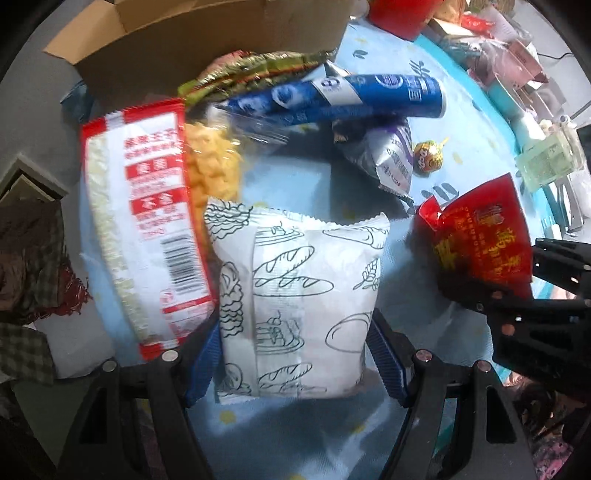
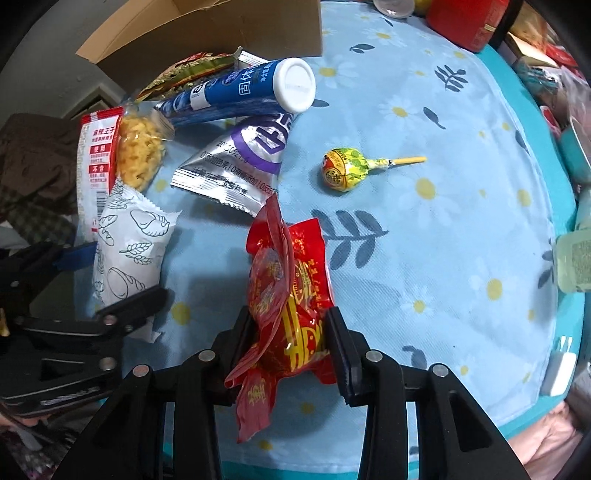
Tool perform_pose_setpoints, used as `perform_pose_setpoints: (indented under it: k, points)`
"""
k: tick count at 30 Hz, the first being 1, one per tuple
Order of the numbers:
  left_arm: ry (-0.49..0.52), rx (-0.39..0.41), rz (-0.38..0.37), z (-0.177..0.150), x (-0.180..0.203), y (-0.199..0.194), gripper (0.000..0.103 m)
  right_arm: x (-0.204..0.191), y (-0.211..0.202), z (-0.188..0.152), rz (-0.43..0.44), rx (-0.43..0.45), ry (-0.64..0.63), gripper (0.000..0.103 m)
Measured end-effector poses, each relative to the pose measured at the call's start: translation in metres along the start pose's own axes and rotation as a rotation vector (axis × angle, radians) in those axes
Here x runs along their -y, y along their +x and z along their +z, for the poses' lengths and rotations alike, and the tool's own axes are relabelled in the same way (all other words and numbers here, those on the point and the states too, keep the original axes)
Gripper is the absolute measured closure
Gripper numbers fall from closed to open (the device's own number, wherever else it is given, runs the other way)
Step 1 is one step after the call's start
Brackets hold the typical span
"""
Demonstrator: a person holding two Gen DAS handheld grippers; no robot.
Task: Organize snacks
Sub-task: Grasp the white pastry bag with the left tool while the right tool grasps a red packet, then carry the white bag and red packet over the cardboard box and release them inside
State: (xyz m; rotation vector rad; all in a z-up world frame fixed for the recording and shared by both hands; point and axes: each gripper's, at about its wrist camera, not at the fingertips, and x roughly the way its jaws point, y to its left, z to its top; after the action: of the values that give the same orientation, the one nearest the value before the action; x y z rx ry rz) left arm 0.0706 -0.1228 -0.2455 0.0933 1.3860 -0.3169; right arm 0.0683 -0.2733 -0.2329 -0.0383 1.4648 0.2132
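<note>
My left gripper (image 1: 291,354) is shut on a white bread-print packet (image 1: 295,295), which also shows in the right wrist view (image 2: 129,254). My right gripper (image 2: 290,332) is shut on a red and gold packet (image 2: 291,295), seen at the right of the left wrist view (image 1: 484,240). Ahead lie a red and white packet (image 1: 140,221), a clear bag of yellow snacks (image 1: 214,162), a blue tube (image 1: 332,99), a silver and purple pouch (image 2: 236,162), a green and red packet (image 1: 251,70) and a lollipop (image 2: 347,170).
An open cardboard box (image 1: 207,40) stands behind the snack pile on the blue flowered tablecloth (image 2: 443,240). A red container (image 2: 469,22) and cluttered items (image 1: 517,62) line the far right. A clear bottle (image 2: 576,258) stands at the right table edge.
</note>
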Motion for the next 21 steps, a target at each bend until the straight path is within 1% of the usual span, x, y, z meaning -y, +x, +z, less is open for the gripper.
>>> perform_pose_setpoints:
  k: [1, 4, 6, 7, 8, 10, 14, 21]
  points:
    - [0.002, -0.009, 0.014, 0.002, 0.002, 0.003, 0.029, 0.001, 0.0, -0.001, -0.001, 0.001, -0.001, 0.065]
    - [0.024, -0.002, 0.056, 0.004, 0.008, 0.005, 0.029, 0.003, 0.0, -0.001, -0.008, 0.003, -0.006, 0.065]
    - [0.027, 0.01, 0.073, 0.005, 0.01, 0.006, 0.029, -0.003, 0.004, -0.001, -0.011, 0.004, -0.006, 0.065]
    - [0.026, 0.031, 0.076, 0.004, 0.011, 0.005, 0.035, -0.004, 0.005, 0.0, -0.01, 0.004, -0.005, 0.064]
    - [0.032, 0.044, 0.083, 0.003, 0.011, 0.004, 0.044, -0.005, 0.006, 0.0, -0.007, 0.006, -0.002, 0.065]
    - [0.05, 0.043, 0.075, 0.003, 0.015, 0.002, 0.047, -0.004, 0.006, 0.0, 0.0, 0.009, 0.001, 0.065]
    - [0.023, 0.029, 0.047, 0.004, 0.011, -0.001, 0.05, -0.006, 0.003, -0.001, 0.0, 0.012, -0.003, 0.065]
    - [-0.01, 0.056, 0.007, 0.007, -0.003, -0.023, 0.051, -0.016, -0.003, -0.008, 0.051, 0.006, -0.012, 0.065]
